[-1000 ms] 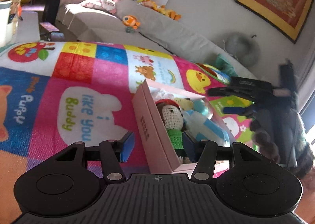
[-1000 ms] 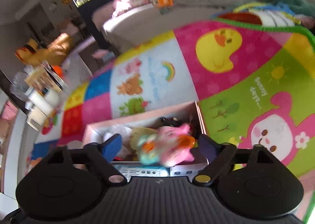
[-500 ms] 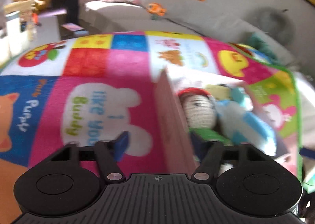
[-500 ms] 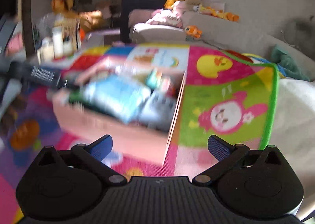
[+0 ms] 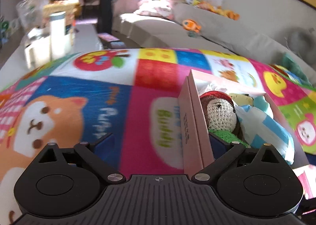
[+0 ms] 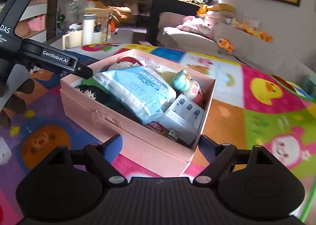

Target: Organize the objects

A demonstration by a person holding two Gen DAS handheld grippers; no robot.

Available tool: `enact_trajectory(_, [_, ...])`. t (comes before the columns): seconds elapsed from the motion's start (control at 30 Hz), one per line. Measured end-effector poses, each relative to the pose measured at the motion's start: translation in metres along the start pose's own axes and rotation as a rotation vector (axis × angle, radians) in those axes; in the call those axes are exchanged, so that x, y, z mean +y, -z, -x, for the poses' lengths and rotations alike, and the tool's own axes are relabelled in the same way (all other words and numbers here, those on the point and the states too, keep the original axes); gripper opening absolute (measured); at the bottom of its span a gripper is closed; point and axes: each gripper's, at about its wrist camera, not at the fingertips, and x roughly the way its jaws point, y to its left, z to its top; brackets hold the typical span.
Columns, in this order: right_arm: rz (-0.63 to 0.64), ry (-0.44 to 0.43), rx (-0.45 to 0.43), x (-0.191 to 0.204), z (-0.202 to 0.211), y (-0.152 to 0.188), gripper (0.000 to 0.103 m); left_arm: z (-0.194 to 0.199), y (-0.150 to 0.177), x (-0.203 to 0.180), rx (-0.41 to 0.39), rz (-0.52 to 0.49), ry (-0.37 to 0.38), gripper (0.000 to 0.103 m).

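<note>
— Both tools have let go. The left tool [image 5: 160,142] is spreading wide, straddling the wall of the pink box [image 6: 138,146].
— And the right tool [image 6: 160,146]?
— Backed off, narrowing around the near corner, not pinching it. The box sits packed on the play mat [image 6: 266,110]; sorting looks nearly done.

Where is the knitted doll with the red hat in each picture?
Left wrist view: the knitted doll is right of centre, just inside the pink box's near wall, face showing.
Right wrist view: only the doll's head and red hat peek out at the box's far left corner, behind the blue packet.
Shared landmark: the yellow duck on the play mat.
</note>
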Motion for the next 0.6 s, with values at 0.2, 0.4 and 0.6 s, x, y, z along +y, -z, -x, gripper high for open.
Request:
enact_trajectory(0.2, [0.026, 0.001, 0.004, 0.026, -0.013, -0.016, 0.086, -0.002, -0.003, 0.023, -0.013, 0.019, -0.002, 0.101])
enact_trajectory(0.4, [0.054, 0.035, 0.021, 0.032, -0.016, -0.014, 0.086, -0.005, 0.008, 0.024, 0.011, 0.040, 0.001, 0.101])
enact_trajectory(0.6, [-0.026, 0.027, 0.044, 0.024, 0.003, -0.004, 0.097, 0.024, 0.018, 0.017, -0.040, 0.044, -0.052, 0.098])
